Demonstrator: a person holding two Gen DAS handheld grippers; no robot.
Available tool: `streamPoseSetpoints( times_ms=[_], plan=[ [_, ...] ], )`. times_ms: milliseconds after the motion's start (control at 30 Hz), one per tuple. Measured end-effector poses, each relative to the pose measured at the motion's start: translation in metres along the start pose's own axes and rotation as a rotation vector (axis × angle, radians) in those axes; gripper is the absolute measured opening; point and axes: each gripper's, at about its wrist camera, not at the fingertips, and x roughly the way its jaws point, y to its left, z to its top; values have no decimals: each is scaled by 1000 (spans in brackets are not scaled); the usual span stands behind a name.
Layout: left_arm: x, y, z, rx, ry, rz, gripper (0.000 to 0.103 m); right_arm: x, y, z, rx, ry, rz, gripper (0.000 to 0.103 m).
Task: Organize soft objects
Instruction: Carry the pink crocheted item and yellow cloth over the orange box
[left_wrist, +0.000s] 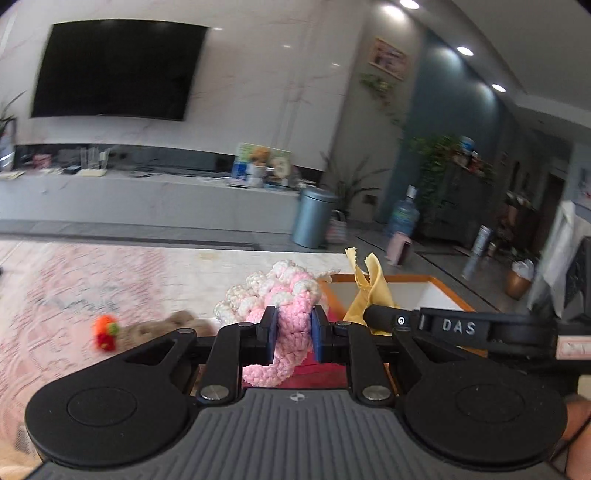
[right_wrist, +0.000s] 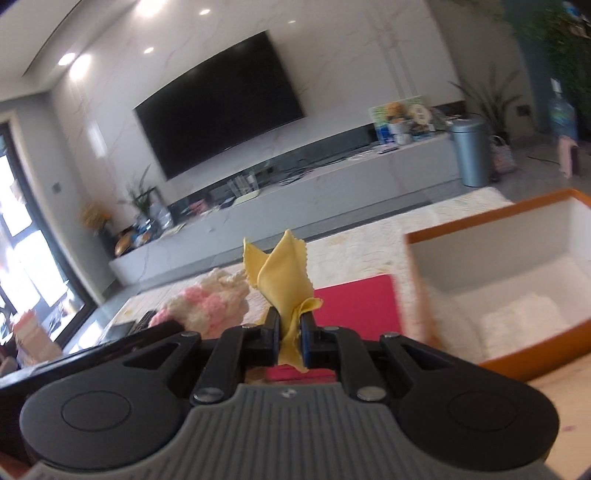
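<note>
Above the bench, the left gripper (left_wrist: 293, 328) was pinching a pink-and-white crochet piece (left_wrist: 284, 306), the right gripper (right_wrist: 290, 334) clamped on a yellow cloth (right_wrist: 282, 284).

A home living rm; big dark wall-mounted TV (right_wrist: 221, 99) on a pale marble-look wall; long low media console (left_wrist: 147, 195) below w/ clutter, boxes & a plush toy; patterned pink rug (left_wrist: 74, 295) on the floor; potted plants (left_wrist: 436, 162); lidded bin (left_wrist: 314, 218); water jug (left_wrist: 404, 216); framed picture (left_wrist: 389, 57); recessed ceiling lights.
</note>
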Motion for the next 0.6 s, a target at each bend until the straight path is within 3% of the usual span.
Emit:
streamPoseSetpoints(
  times_ms=[267, 500, 600],
  plan=[
    [66, -64, 35, 87, 79, -154, 21, -26, -96, 46, 129, 50, -105, 9],
    [164, -84, 54, 13, 366, -254, 21, 2, -155, 81, 196, 219, -126, 9],
    [198, -89, 51, 18, 481, -224, 21, 26, -173, 86, 165, 315, -162, 10]
  ],
)
